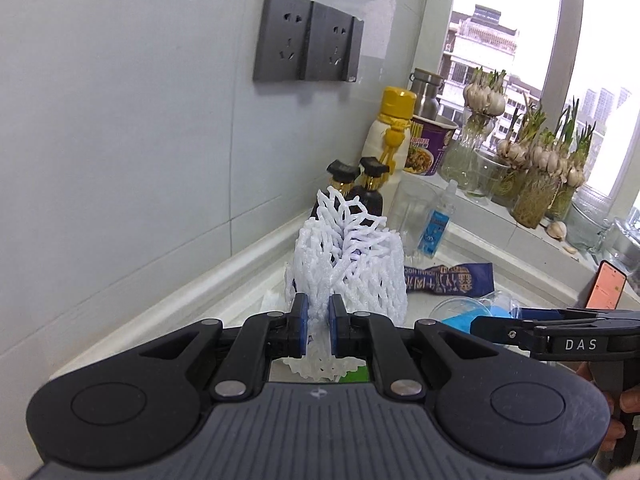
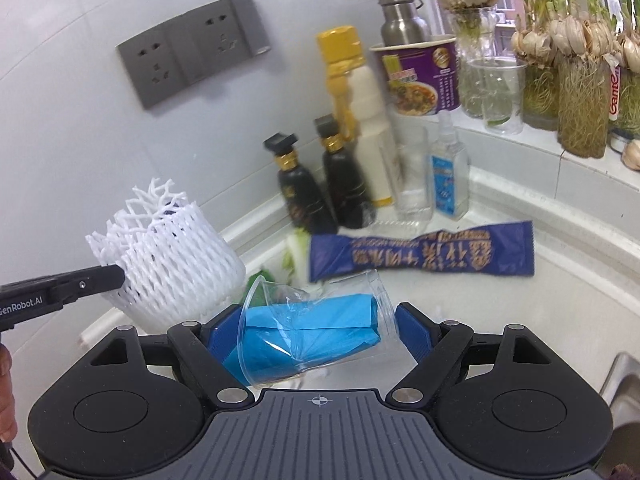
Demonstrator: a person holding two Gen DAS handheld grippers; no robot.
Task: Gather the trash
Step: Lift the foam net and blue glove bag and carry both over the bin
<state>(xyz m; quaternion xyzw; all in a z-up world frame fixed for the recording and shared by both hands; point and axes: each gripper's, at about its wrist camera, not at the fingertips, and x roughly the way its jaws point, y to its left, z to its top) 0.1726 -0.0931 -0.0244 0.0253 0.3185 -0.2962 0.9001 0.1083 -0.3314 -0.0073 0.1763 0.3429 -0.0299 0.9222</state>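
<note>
- The left gripper (image 1: 319,320) is squeezed tight on the white foam net (image 1: 352,264). A thin fold of the net is pinched between the blue pads, and the rest stands up just ahead of them.
- The right gripper (image 2: 318,330) is spread wide around the clear plastic cup (image 2: 316,320), which is held sideways between the two pads. Blue paper (image 2: 312,328) is stuffed inside the cup.
- Both pieces look lifted off the counter, probably so they can be carried to a bin. No bin is seen.
- Just past the right gripper, a blue wrapper (image 2: 424,254) is left flat on the counter (image 2: 560,300). It probably needs collecting too.
- Farther ahead, dark bottles (image 2: 308,196) are lined up by the wall.
- Green scraps (image 2: 294,258) beside the wrapper are shown only in the right view.
- An orange phone (image 1: 606,285) is shown only in the left view.
</note>
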